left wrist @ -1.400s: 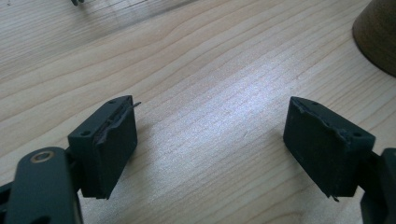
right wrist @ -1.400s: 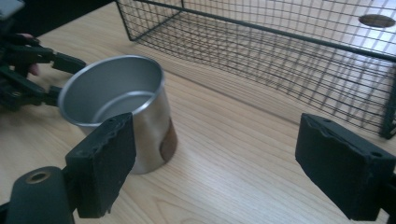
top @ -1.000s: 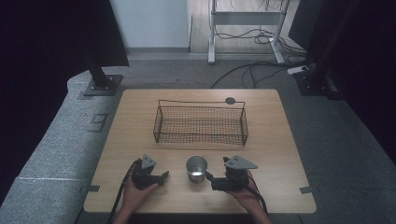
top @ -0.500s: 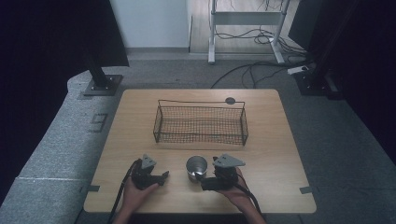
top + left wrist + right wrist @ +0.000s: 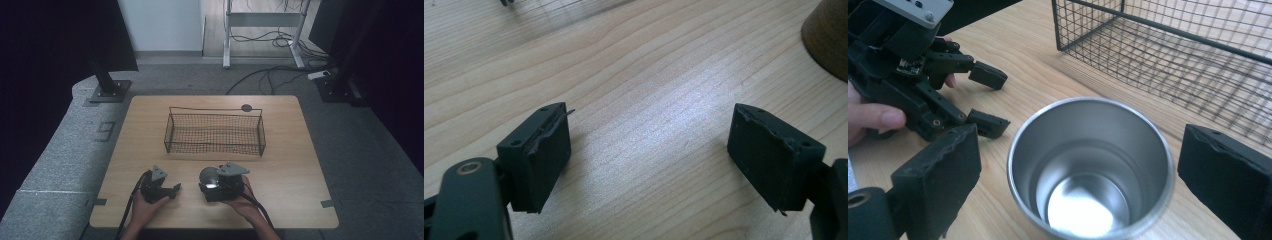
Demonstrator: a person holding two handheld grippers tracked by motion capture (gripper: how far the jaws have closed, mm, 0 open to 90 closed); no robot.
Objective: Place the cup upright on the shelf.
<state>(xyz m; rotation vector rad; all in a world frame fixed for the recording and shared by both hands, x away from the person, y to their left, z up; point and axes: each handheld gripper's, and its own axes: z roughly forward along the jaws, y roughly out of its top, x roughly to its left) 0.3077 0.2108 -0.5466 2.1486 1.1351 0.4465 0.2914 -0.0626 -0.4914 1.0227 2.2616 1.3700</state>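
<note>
While the cup (image 5: 1090, 170) stands between its jaws, right tool (image 5: 1088, 175) just opening, not pinching, left tool (image 5: 649, 160) spread, basket (image 5: 215, 132) behind.

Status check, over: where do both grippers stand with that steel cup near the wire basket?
Right gripper open, jaws just widened, straddling steel cup, pads clear. Left gripper open over bare table. Cup upright, empty. Wire basket beyond; nothing between.

bare table (image 5: 300, 165) right of the steel cup (image 5: 1091, 170) – wire basket (image 5: 215, 132) blocks beyond, left gripper (image 5: 172, 189) beside.
</note>
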